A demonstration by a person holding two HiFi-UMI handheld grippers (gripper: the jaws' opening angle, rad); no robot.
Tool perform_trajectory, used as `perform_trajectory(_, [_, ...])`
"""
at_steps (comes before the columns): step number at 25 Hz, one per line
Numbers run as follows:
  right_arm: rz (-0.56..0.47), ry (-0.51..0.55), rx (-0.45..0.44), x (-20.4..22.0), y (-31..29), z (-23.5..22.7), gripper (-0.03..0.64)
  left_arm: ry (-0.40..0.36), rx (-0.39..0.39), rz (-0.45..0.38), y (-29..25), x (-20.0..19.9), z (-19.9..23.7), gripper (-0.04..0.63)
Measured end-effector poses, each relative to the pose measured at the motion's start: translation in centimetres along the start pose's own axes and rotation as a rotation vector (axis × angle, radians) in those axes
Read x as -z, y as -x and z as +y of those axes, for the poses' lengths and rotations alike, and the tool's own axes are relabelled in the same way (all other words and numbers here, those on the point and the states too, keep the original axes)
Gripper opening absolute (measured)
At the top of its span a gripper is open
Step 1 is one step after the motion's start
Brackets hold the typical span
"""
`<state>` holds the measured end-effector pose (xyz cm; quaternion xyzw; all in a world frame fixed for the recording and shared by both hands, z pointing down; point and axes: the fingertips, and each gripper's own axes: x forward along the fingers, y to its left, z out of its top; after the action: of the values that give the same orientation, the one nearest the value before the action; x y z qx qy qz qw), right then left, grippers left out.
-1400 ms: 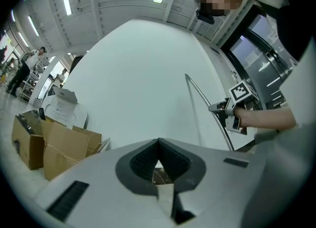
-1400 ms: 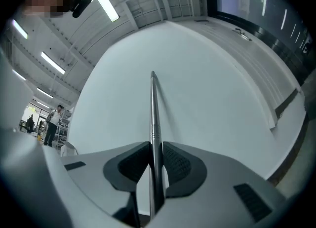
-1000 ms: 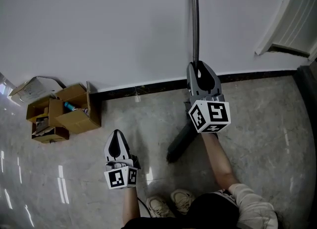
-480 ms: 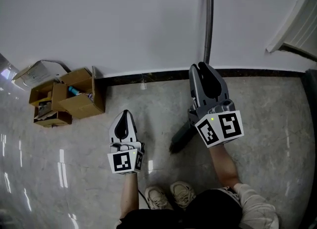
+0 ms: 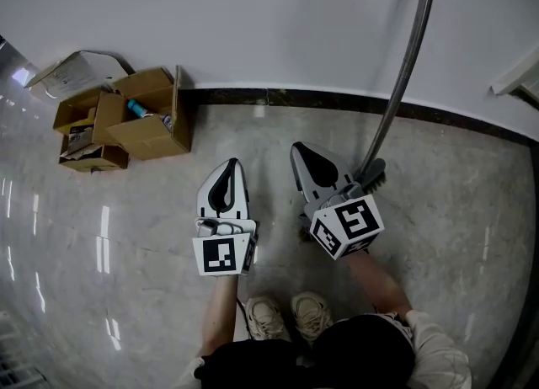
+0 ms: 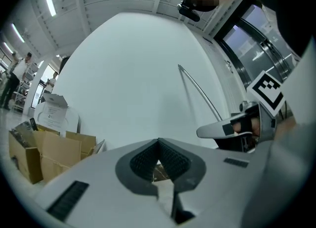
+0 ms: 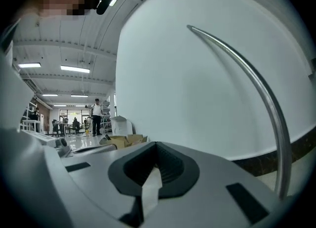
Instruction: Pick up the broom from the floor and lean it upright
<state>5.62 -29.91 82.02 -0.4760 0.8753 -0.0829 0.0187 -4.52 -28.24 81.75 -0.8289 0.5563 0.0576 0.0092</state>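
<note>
The left claw (image 5: 227, 165) and the right claw (image 5: 300, 151) are held side by side, near each other, low in front of the person, both pointing away from the body and roughly level. The left claw's jaws are closed, tips together, with nothing between them. The right claw's jaws have just been closing and now meet, with nothing between them either. Each claw's marker cube faces up toward the head, the left cube (image 5: 222, 254) squarely, the right cube (image 5: 345, 226) tilted. The left forearm (image 5: 221, 320) runs straight out; the right forearm (image 5: 376, 282) angles inward.
</note>
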Motion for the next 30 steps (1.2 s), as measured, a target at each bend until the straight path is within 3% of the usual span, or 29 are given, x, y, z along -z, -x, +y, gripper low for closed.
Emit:
perform_trajectory(12, [0.104, 0.005, 0.023, 6.9, -5.0, -2.0, 0.012, 0.081, -0.041, 0.086, -3.1, 6.9, 3.4, 0.046])
perform_trajectory(15, [0.108, 0.019, 0.070, 7.8, -6.2, -2.7, 0.012, 0.114, -0.100, 0.048, -3.0, 7.4, 5.5, 0.046])
perform_trajectory(18, [0.100, -0.031, 0.065, 6.3, -6.8, -2.2, 0.012, 0.074, -0.095, 0.005, -4.7, 5.1, 6.9, 0.046])
perform_trajectory(23, [0.073, -0.060, 0.067, -2.4, -7.7, -2.3, 0.012, 0.034, -0.076, 0.034, -8.5, -3.2, 8.4, 0.046])
perform_trajectory(26, [0.056, -0.050, 0.105, -12.1, -7.8, -2.1, 0.012, 0.017, -0.117, 0.024, -9.5, -12.7, 9.6, 0.046])
perform_trajectory(30, [0.102, -0.046, 0.125, -26.2, -6.2, 1.0, 0.012, 0.077, -0.153, 0.063, -9.2, -26.9, 8.9, 0.046])
